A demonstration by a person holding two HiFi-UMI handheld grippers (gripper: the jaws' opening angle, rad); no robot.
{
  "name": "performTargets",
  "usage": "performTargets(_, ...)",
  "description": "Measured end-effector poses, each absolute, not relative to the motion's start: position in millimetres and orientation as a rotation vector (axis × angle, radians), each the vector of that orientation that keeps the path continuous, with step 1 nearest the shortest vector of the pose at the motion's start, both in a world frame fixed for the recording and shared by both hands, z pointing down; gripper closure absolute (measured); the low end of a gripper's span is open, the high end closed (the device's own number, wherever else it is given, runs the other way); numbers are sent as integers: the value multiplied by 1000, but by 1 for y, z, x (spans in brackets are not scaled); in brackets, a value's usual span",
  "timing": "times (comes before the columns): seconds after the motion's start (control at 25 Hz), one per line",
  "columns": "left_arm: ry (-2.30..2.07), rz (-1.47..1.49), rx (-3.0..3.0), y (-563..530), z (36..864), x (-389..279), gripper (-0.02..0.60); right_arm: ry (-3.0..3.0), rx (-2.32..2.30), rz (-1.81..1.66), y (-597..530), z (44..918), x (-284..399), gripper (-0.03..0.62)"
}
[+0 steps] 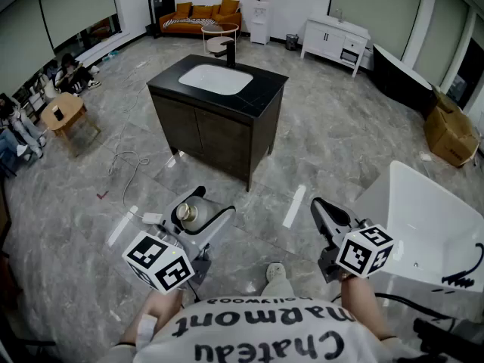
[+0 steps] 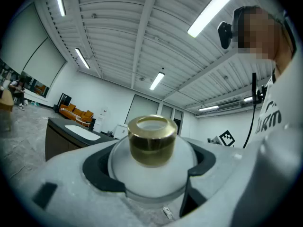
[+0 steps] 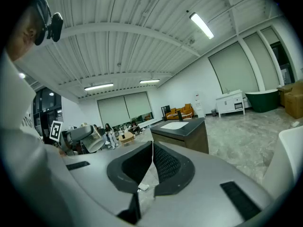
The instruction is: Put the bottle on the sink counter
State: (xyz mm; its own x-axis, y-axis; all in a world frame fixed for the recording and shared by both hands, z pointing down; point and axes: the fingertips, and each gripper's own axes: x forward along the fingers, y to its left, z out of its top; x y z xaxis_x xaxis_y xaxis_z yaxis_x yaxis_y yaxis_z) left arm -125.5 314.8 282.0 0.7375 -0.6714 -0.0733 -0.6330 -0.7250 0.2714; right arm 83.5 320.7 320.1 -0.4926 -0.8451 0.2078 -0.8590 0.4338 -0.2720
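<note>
A frosted white bottle with a gold cap stands between the jaws of my left gripper, which is shut on its rounded body. The gripper is held low in front of the person, above the marble floor. The dark sink counter with a white basin and a black faucet stands some way ahead. It also shows in the left gripper view as the sink counter far to the left. My right gripper is shut and empty, its pads meeting.
A white bathtub stands close on the right. A cable and white tape strips lie on the floor before the counter. An orange sofa, white cabinet, cardboard box and small wooden table ring the room.
</note>
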Motion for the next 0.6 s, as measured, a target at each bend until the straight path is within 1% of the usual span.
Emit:
performTargets(0.4, -1035, -239, 2711, 321, 281, -130, 235, -2611, 1575, 558, 332, 324, 79, 577)
performTargets(0.6, -1048, -231, 2687, 309, 285, -130, 235, -2622, 1588, 611, 314, 328, 84, 576)
